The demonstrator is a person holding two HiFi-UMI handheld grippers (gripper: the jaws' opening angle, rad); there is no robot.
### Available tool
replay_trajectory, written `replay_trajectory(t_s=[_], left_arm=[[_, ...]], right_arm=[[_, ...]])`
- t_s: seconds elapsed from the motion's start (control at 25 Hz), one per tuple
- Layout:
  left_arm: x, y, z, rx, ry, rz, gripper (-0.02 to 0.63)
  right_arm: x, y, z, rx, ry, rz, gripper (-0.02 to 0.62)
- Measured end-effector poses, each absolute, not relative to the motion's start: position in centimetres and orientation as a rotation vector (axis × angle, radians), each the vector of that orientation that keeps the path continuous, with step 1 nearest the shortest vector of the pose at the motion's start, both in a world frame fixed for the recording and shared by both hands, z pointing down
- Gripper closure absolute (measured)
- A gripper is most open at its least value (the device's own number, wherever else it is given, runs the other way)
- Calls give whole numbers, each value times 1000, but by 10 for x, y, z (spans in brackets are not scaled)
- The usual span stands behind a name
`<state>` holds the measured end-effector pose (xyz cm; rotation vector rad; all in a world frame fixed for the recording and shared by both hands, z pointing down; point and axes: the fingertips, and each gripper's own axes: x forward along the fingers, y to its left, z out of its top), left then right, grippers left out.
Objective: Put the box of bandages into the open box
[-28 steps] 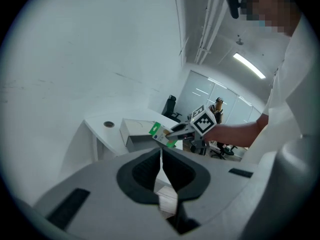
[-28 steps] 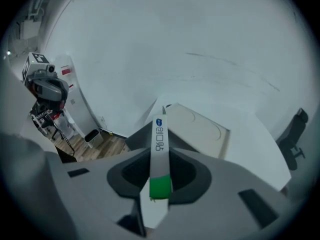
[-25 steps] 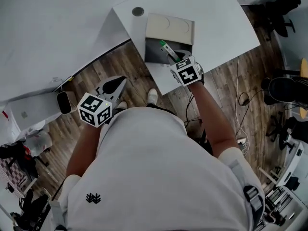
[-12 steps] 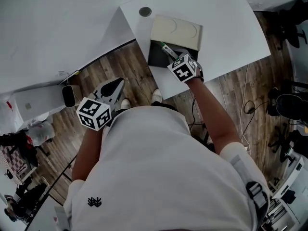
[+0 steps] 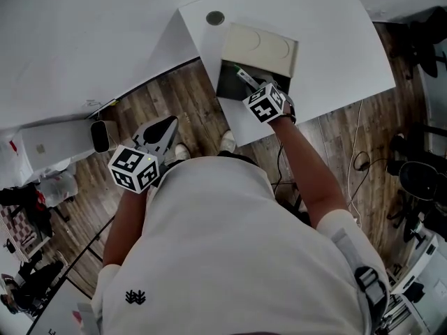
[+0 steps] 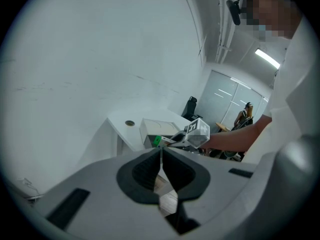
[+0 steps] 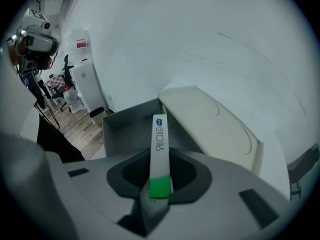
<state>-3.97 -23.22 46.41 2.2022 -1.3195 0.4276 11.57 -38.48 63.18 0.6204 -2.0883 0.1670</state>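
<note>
A slim white and green box of bandages (image 7: 159, 154) stands on edge between the jaws of my right gripper (image 7: 159, 166), which is shut on it. In the head view the bandage box (image 5: 246, 79) points into the dark inside of the open box (image 5: 230, 84), just past the right gripper (image 5: 257, 93). The open box's cream lid (image 5: 260, 45) is folded back on the white table (image 5: 335, 47). From the right gripper view the open box (image 7: 125, 126) lies directly ahead and below. My left gripper (image 5: 159, 132) hangs shut and empty over the wooden floor, left of the table.
A round grey cable port (image 5: 215, 18) sits in the table near the open box's far corner. A long white desk (image 5: 84, 40) runs along the left. Cables (image 5: 357, 135) trail on the floor to the right, near dark office chairs (image 5: 422, 180).
My right gripper has carried the bandage box forward and lower over the open box's dark inside. The left gripper has stayed about where it was.
</note>
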Motion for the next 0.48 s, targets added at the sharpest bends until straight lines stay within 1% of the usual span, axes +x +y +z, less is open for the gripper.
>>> replay_trajectory(t_s=[0.28, 0.36, 0.48], left_arm=[[-35, -231, 461, 2202, -1313, 438, 588], [-34, -231, 459, 2205, -1313, 436, 588], [-36, -230, 460, 2205, -1310, 432, 588]], right_arm=[[119, -386, 629, 607, -2089, 142, 492], [119, -386, 629, 600, -2091, 139, 445], [117, -385, 628, 600, -2103, 137, 422]])
